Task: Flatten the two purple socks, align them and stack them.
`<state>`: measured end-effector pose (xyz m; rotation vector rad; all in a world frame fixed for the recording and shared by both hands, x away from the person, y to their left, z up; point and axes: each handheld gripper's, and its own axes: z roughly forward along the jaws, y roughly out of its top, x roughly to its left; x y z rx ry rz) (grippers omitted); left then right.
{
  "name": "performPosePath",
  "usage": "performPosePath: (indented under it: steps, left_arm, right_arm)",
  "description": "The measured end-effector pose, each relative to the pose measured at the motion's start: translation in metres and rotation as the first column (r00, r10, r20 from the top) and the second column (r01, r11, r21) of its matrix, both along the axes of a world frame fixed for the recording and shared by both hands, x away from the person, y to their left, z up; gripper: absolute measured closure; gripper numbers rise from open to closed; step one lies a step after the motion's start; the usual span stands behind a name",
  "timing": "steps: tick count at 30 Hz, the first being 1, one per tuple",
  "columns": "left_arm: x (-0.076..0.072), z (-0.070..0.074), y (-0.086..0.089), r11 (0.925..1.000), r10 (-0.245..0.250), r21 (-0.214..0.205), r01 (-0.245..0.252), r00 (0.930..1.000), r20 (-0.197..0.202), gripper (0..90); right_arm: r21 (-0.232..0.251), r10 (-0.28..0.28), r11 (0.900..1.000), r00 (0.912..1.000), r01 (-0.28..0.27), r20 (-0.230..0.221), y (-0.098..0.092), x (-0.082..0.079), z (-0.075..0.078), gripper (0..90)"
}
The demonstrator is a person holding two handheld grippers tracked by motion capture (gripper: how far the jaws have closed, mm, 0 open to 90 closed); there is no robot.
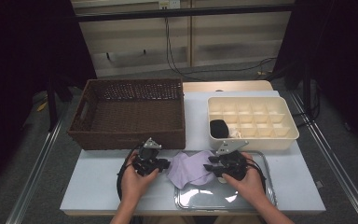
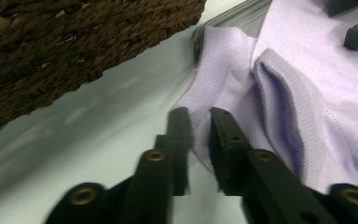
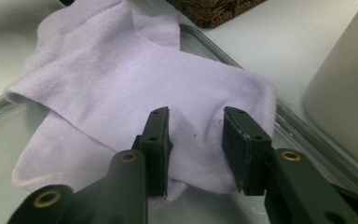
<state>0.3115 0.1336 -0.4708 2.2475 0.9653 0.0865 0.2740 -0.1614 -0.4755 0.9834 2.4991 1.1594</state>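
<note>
Left gripper (image 2: 199,122) stands with its jaws slightly parted over the near edge of the lilac sock (image 2: 303,93), the fabric edge lying between the tips; no firm pinch can be made out. Right gripper (image 3: 196,122) stands with jaws spread apart above the sock's opposite end, the cloth lying flat beneath them and not clamped. In the high view, the left gripper (image 1: 161,164) and right gripper (image 1: 210,169) face each other across the sock (image 1: 189,168), each held in one of the person's hands. The sock lies crumpled, partly on the clear tray (image 1: 223,198) and partly on the white counter (image 1: 98,182). Behind the left gripper sits the brown wicker basket (image 1: 126,112), just beside the sock's edge. Behind the right gripper stands the cream divided organiser (image 1: 279,135), with a black item (image 1: 218,128) in its near-left compartment.
</note>
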Motion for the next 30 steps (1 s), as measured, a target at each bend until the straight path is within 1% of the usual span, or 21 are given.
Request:
performPosePath:
  steps: [1, 2, 3, 4, 5, 7, 9, 11, 15, 18, 19, 20, 21, 22, 23, 24, 26, 27, 28, 29, 30]
  left_arm:
    - [0.000, 0.001, 0.000, 1.0000, 0.005, -0.003, -0.005, 0.9998, -0.021, 87.0]
    - [0.000, 0.001, 0.000, 1.0000, 0.005, -0.003, -0.005, 0.9998, -0.021, 88.5]
    - [0.000, 0.001, 0.001, 1.0000, 0.006, -0.005, -0.006, 0.9995, -0.030, 89.0]
    - [-0.001, 0.002, 0.001, 1.0000, 0.006, -0.003, -0.007, 0.9995, -0.032, 89.2]
    - [-0.001, 0.003, 0.001, 0.9999, -0.002, 0.011, 0.003, 0.9993, -0.038, 89.4]
    - [-0.002, 0.003, 0.001, 1.0000, -0.001, 0.010, 0.001, 0.9990, -0.044, 89.5]
    - [-0.004, 0.003, 0.004, 1.0000, 0.002, 0.003, -0.002, 0.9987, -0.051, 89.6]
    - [-0.004, 0.004, 0.006, 1.0000, 0.000, -0.002, 0.000, 0.9978, -0.066, 89.6]
    - [-0.005, 0.003, 0.008, 0.9999, 0.008, -0.013, -0.008, 0.9978, -0.065, 89.6]
    - [-0.006, 0.003, 0.008, 0.9999, 0.010, -0.011, -0.011, 0.9979, -0.064, 89.5]
    - [-0.007, 0.003, 0.009, 0.9997, 0.023, -0.004, -0.023, 0.9983, -0.054, 89.5]
    - [-0.007, 0.005, 0.009, 0.9992, 0.028, 0.030, -0.027, 0.9989, -0.037, 90.0]
    - [-0.007, 0.005, 0.011, 0.9993, 0.026, 0.026, -0.026, 0.9991, -0.033, 89.3]
    - [-0.007, 0.005, 0.012, 0.9994, 0.035, -0.007, -0.035, 0.9987, -0.037, 84.9]
    - [-0.007, 0.005, 0.014, 0.9993, 0.030, -0.020, -0.031, 0.9990, -0.034, 79.8]
    - [-0.008, 0.005, 0.014, 0.9996, 0.024, -0.014, -0.025, 0.9989, -0.040, 80.9]
    - [-0.009, 0.007, 0.014, 0.9995, 0.024, -0.018, -0.025, 0.9990, -0.038, 78.3]
    - [-0.010, 0.010, 0.014, 0.9989, 0.013, -0.044, -0.015, 0.9991, -0.040, 76.9]
    - [-0.010, 0.010, 0.014, 0.9989, 0.013, -0.044, -0.015, 0.9991, -0.040, 74.9]
    - [-0.010, 0.014, 0.014, 0.9983, 0.014, -0.056, -0.016, 0.9994, -0.033, 71.9]
    - [-0.010, 0.014, 0.014, 0.9983, 0.014, -0.056, -0.016, 0.9994, -0.033, 72.0]
  right_arm:
    - [-0.007, -0.001, 1.0000, 1.0000, 0.001, 0.005, 0.000, 0.000, 0.000, 68.1]
    - [-0.007, -0.001, 1.0000, 1.0000, 0.001, 0.005, 0.000, 0.000, 0.000, 68.1]
    - [-0.006, 0.001, 1.0000, 1.0000, -0.001, 0.008, 0.000, 0.001, 0.000, 74.4]
    - [-0.010, 0.002, 0.9999, 0.9999, -0.002, 0.015, 0.000, 0.002, 0.000, 77.7]
    - [-0.014, 0.002, 0.9999, 0.9998, -0.002, 0.022, 0.000, 0.003, 0.000, 79.6]
    - [-0.017, -0.002, 0.9999, 0.9998, 0.002, 0.022, -0.001, 0.004, 0.000, 80.5]
    - [-0.012, -0.016, 0.9998, 0.9996, 0.016, 0.021, -0.003, 0.008, 0.000, 84.2]
    - [0.001, -0.014, 0.9999, 0.9999, 0.014, 0.009, -0.005, 0.011, -0.001, 85.8]
    - [0.019, -0.020, 0.9996, 0.9998, 0.020, -0.002, -0.007, 0.011, -0.002, 87.5]
    - [0.023, -0.024, 0.9994, 0.9997, 0.024, -0.011, -0.008, 0.011, -0.002, 87.7]
    - [0.028, -0.025, 0.9993, 0.9996, 0.026, -0.014, -0.009, 0.012, -0.002, 87.8]
    - [0.029, -0.025, 0.9992, 0.9996, 0.025, -0.012, -0.009, 0.012, -0.002, 87.8]
    - [0.027, -0.032, 0.9991, 0.9994, 0.032, -0.014, -0.010, 0.011, -0.002, 87.8]
    - [0.026, -0.033, 0.9991, 0.9994, 0.034, -0.011, -0.010, 0.011, -0.002, 87.7]
    - [0.029, -0.034, 0.9990, 0.9994, 0.034, -0.011, -0.010, 0.010, -0.002, 87.5]
    - [0.032, -0.037, 0.9988, 0.9992, 0.037, -0.013, -0.011, 0.010, -0.002, 87.2]
    - [0.033, -0.039, 0.9987, 0.9991, 0.040, -0.017, -0.011, 0.010, -0.002, 86.5]
    - [0.041, -0.041, 0.9983, 0.9989, 0.042, -0.021, -0.011, 0.009, -0.002, 84.9]
    - [0.041, -0.039, 0.9984, 0.9990, 0.040, -0.021, -0.011, 0.009, -0.002, 83.9]
    - [0.042, -0.041, 0.9983, 0.9989, 0.042, -0.021, -0.012, 0.009, -0.002, 81.6]
    - [0.044, -0.039, 0.9982, 0.9990, 0.040, -0.021, -0.012, 0.010, -0.002, 81.3]
